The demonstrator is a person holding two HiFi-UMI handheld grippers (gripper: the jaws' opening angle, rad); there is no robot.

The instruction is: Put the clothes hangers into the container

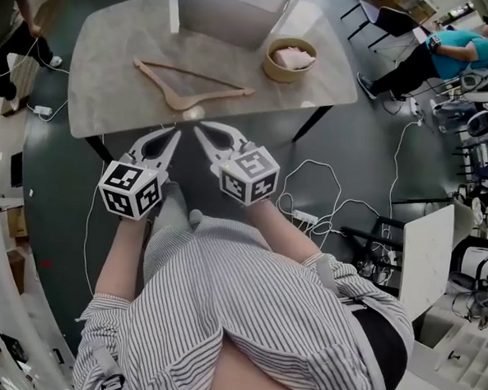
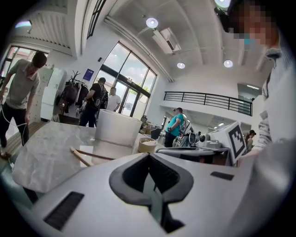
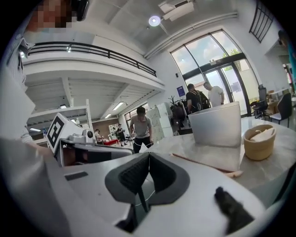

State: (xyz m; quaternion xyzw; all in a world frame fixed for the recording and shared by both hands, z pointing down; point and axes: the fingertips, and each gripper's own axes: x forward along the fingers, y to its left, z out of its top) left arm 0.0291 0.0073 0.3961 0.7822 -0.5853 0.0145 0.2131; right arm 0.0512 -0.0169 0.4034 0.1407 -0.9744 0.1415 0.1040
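Observation:
A wooden clothes hanger [image 1: 189,86] lies flat on the grey marble table [image 1: 111,75], just in front of the grey container [image 1: 231,8] at the table's far edge. My left gripper [image 1: 175,132] and right gripper [image 1: 197,129] hang side by side off the table's near edge, tips pointing at the hanger. Both are shut with nothing between the jaws. In the left gripper view the hanger [image 2: 85,156] lies ahead on the left, before the container [image 2: 118,132]. In the right gripper view the hanger [image 3: 208,164] lies ahead on the right, below the container [image 3: 217,125].
A wooden bowl [image 1: 289,59] with a pale cloth stands on the table, right of the hanger. Cables and a power strip [image 1: 304,217] lie on the dark floor. A seated person in teal [image 1: 451,50] is at the far right, another person [image 1: 11,19] stands at the left.

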